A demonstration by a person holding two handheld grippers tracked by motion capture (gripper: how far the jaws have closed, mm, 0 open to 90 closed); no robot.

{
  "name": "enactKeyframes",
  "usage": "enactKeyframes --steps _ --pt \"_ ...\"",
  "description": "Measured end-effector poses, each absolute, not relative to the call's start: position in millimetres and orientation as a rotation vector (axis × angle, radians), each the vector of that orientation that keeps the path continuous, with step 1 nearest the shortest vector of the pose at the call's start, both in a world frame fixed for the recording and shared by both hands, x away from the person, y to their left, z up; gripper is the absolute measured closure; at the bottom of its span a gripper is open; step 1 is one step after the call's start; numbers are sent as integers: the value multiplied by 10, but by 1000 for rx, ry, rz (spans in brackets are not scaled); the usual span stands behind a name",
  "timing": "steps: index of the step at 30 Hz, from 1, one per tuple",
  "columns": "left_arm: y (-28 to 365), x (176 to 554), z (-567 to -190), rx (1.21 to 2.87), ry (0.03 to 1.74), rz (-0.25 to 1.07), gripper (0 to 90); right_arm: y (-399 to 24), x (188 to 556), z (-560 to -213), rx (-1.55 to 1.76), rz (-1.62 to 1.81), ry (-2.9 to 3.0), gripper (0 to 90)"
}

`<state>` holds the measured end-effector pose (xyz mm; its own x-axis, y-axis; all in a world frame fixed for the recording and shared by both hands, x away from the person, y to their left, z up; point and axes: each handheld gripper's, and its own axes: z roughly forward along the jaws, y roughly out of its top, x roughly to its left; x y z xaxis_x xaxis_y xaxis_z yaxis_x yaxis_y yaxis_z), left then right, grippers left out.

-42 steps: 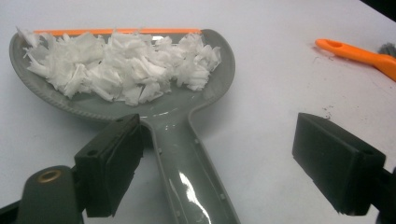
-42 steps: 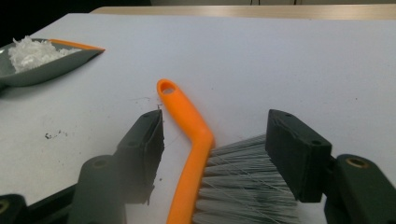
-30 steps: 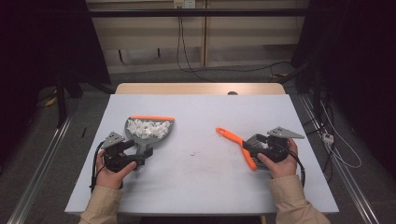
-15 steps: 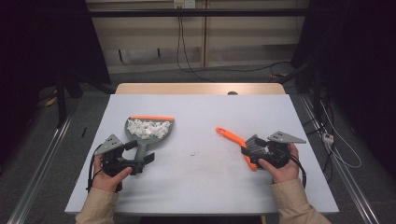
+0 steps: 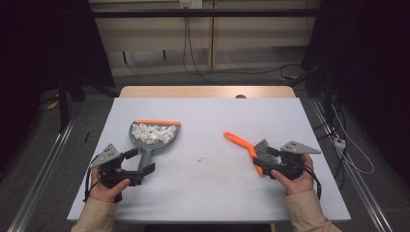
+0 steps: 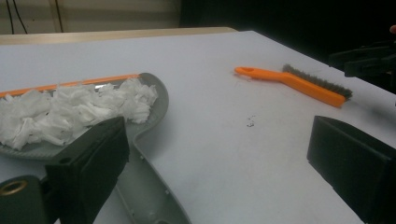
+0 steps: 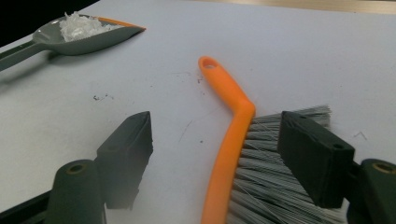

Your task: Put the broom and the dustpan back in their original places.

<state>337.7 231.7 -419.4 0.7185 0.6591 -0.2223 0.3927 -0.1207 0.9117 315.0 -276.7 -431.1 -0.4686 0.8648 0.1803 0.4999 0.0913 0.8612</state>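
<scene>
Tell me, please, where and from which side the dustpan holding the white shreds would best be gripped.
Probably by its handle, the narrow grey stem pointing toward the person, approached from the near edge. The dustpan lies flat with paper shreds heaped in it, so a level grip on that stem seems safest.

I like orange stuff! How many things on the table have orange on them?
2: the brush lies at the right gripper, and the dustpan, orange along its front edge, lies farther left.

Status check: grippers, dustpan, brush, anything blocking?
Left gripper just opened, astride the dustpan handle. Right gripper open around the brush, no squeeze. Scraps in pan. Nothing between them.
</scene>
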Motion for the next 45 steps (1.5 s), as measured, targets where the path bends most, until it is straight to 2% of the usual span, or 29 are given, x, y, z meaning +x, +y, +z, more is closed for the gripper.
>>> enactKeyframes --steps 27,45 --pt "2485 3222 -4294 1746 815 324 49 -3013 2897 -4438 1297 1228 2033 204" --pt "2486 3236 -4310 1758 819 350 49 -2927 2892 -4492 1248 1190 2076 201"
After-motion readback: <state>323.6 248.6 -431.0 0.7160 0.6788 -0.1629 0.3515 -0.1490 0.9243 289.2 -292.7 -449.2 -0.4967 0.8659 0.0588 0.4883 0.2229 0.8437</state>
